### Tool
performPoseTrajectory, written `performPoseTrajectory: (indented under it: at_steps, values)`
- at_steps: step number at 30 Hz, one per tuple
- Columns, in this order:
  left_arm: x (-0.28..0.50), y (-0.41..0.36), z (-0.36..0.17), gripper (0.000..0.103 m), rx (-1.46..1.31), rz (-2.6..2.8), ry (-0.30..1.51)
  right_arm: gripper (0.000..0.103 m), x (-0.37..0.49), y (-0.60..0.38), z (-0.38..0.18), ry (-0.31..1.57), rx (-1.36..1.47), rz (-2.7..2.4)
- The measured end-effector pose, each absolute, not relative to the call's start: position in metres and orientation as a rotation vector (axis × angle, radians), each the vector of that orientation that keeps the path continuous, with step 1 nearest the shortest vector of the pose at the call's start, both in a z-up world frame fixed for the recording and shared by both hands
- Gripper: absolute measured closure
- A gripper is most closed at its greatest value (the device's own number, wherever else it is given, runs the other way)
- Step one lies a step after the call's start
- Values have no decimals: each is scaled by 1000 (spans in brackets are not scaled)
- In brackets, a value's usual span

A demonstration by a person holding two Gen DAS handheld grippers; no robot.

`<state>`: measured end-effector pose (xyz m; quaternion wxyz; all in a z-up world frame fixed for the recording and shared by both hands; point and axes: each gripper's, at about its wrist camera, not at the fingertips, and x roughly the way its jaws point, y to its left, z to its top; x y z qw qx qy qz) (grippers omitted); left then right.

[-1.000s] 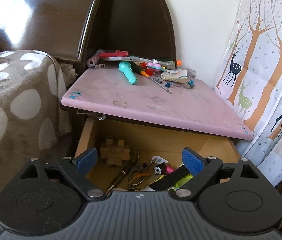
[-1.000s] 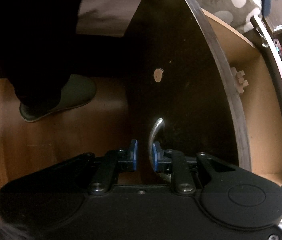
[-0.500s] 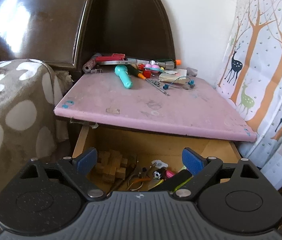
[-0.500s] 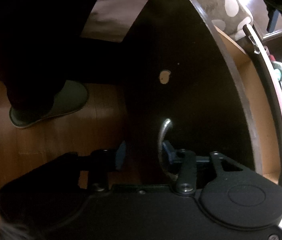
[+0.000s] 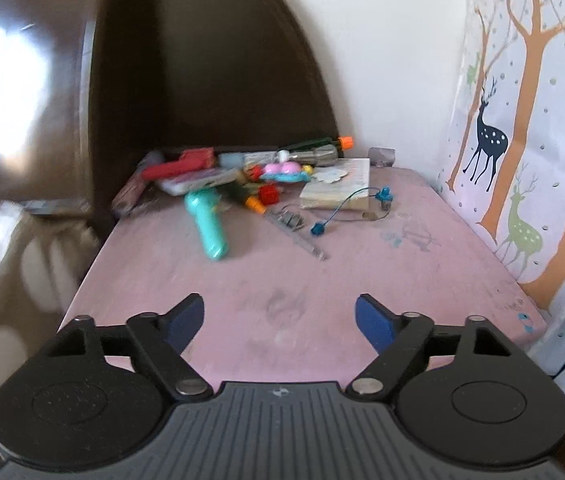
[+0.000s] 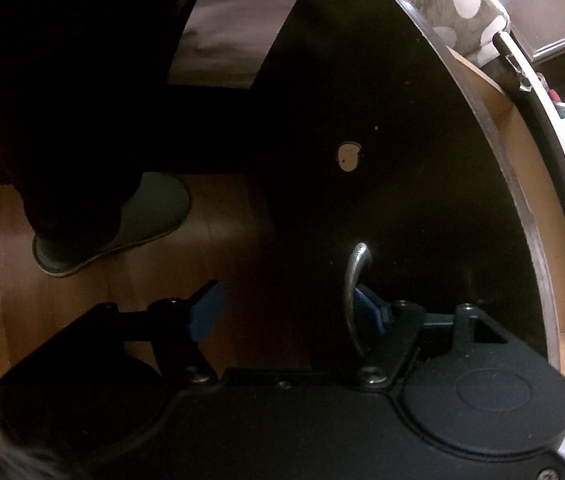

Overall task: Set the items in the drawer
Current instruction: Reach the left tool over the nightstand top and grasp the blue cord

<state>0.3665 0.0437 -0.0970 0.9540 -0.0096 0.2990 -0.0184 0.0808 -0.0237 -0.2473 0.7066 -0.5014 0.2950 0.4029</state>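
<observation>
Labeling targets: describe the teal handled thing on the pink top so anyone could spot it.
On the pink tabletop, look at the clutter pile along the back edge. The teal handled toy juts out of its left side toward the camera, the only solid teal piece and the nearest one.

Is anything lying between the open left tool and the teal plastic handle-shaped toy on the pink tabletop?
Nothing visible: only bare pink tabletop lies between the left tool and the teal plastic toy.
</observation>
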Motion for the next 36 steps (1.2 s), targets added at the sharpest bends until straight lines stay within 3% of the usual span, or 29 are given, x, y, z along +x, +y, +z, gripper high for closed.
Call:
performPoseTrajectory:
  at_steps: [11,25,28,31,36]
  values:
    - [481,16,-113,59,103,-94,659,29,78,-25,-252,643,-1143,917]
    - [562,17,-133,60,135,-100,739,21,76,-25,-261,613,-1171,941]
    - [571,19,-138,72,133,-101,773,19,76,-25,-262,607,-1175,944]
    - [566,18,-137,97,129,-107,763,18,76,-24,-264,602,-1181,947]
    - [537,11,-126,102,128,-137,730,17,77,-24,-266,594,-1191,953]
